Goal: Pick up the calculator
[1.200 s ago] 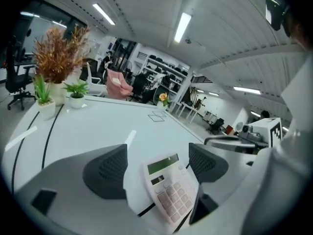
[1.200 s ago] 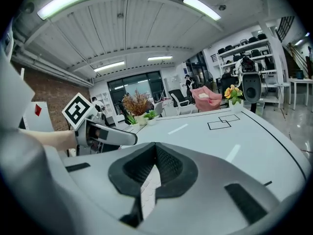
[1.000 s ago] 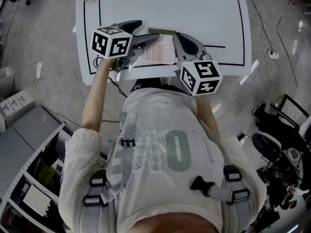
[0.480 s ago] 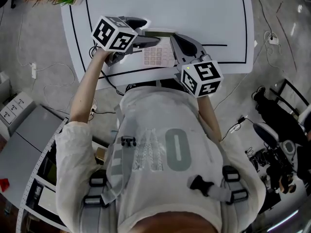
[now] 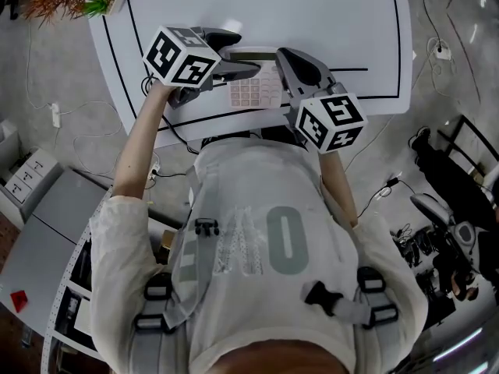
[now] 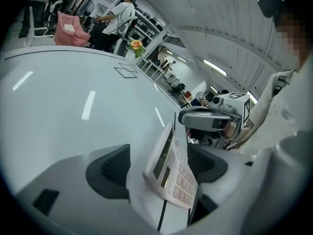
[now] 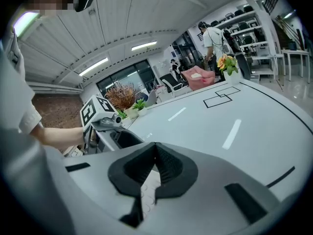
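White tabletop (image 5: 327, 22) with a black border line (image 5: 394, 29) fills the upper part of the head view, and the calculator (image 5: 253, 88) lies on it just inside the near edge, at upper centre of the frame, flanked by both tools. My left gripper (image 6: 161, 153) comes at it from the left of the frame. In its own view the jaws stand wide with the calculator between them, close against one pad and with a thin gap showing at the other, so I judge it straddled, not yet pinched. The calculator looks tipped against the table there, though the camera is rolled and I cannot be sure any edge is off the surface. My right gripper (image 7: 155, 148) sits at the calculator's right side. Its pads meet at the tips, nothing is held, and the pale keys (image 7: 149, 190) show just beneath the wedge between them. Over the last second very little has changed: the view has swung a little, yet both tools keep the same places beside the calculator, which has not visibly left its spot by the line. I read that as the grasp being settled, the lift not begun. Next, the left jaws need to close squarely on the body, and a glancing bite could skid it toward the near edge.
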Available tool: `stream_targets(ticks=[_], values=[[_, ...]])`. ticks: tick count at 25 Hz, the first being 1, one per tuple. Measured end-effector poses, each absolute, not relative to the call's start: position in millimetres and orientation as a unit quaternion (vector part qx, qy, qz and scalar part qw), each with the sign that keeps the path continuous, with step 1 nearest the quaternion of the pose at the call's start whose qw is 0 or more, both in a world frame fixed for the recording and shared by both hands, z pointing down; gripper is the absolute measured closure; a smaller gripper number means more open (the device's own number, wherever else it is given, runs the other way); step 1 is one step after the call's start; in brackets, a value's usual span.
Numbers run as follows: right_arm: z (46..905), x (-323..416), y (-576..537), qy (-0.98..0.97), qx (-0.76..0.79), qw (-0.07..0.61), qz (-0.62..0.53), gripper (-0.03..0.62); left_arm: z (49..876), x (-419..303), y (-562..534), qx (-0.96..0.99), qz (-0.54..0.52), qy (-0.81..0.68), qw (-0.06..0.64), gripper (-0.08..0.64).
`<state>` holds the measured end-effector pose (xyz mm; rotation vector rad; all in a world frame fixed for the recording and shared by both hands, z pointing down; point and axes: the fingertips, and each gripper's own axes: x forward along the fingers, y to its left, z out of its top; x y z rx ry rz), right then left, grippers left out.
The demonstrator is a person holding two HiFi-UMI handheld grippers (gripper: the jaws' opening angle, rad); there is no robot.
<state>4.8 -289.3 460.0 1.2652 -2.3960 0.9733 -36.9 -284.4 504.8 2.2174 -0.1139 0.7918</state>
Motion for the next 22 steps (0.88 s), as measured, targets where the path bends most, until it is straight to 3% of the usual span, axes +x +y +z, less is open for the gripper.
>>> stream_targets(ticks=[12,15,18,22], values=[[469,12,-295,-0.817,0.438,0.136,0.35,0.588,504,-34,-272,0.844,0.322,0.026,0.428,0.235],[471,12,-294,-0.816,0.437,0.139,0.351,0.588,508,-34,-269,0.84,0.342,0.028,0.42,0.282],[472,11,-294,-0.816,0.437,0.142,0.35,0.588,516,-36,-269,0.837,0.373,0.019,0.4,0.384],[473,11,-294,-0.816,0.438,0.141,0.35,0.588,519,-36,-267,0.824,0.374,0.018,0.424,0.4]])
